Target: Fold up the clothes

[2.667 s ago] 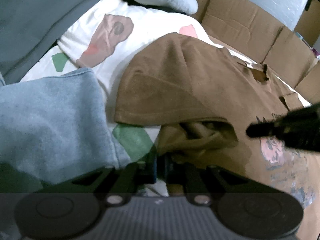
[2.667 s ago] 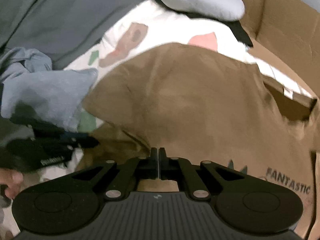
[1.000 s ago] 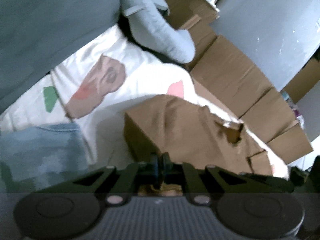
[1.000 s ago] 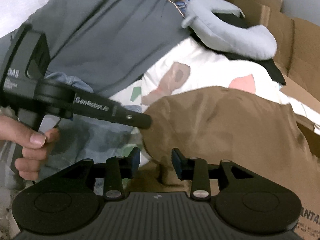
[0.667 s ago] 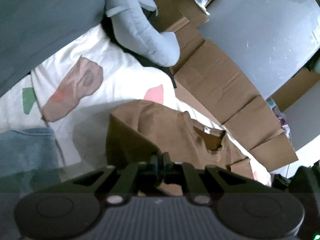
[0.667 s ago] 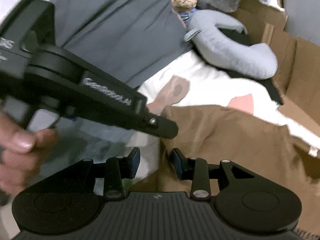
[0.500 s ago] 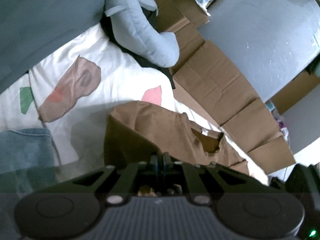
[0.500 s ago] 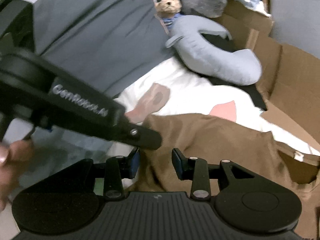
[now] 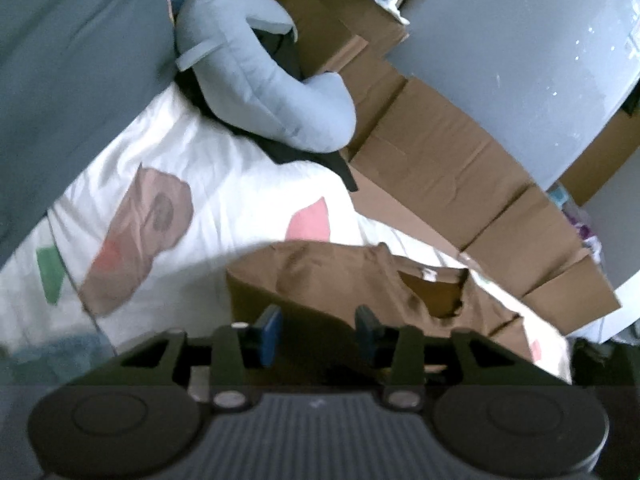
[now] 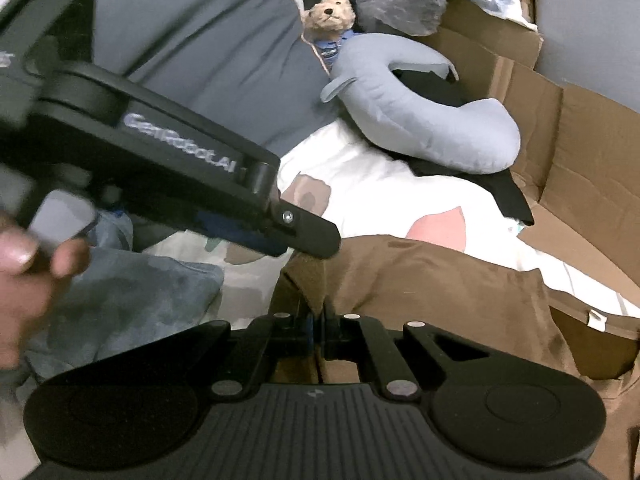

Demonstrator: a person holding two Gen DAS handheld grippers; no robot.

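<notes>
Folding underway: brown tee (image 9: 332, 280) part-folded on sheet (image 9: 224, 184); L gripper (image 9: 318, 330) just opened, nothing pinched; R gripper (image 10: 316, 320) just closed, pinching tee edge; remaining folds pending.

A lived-in bedroom at home is shown: a bed is covered by a white sheet (image 9: 224, 168) printed with coloured shapes, a teddy bear (image 10: 330, 10) and a grey neck pillow (image 10: 420, 120) are propped at its head, and flattened cardboard boxes (image 9: 448, 184) are stacked alongside.
</notes>
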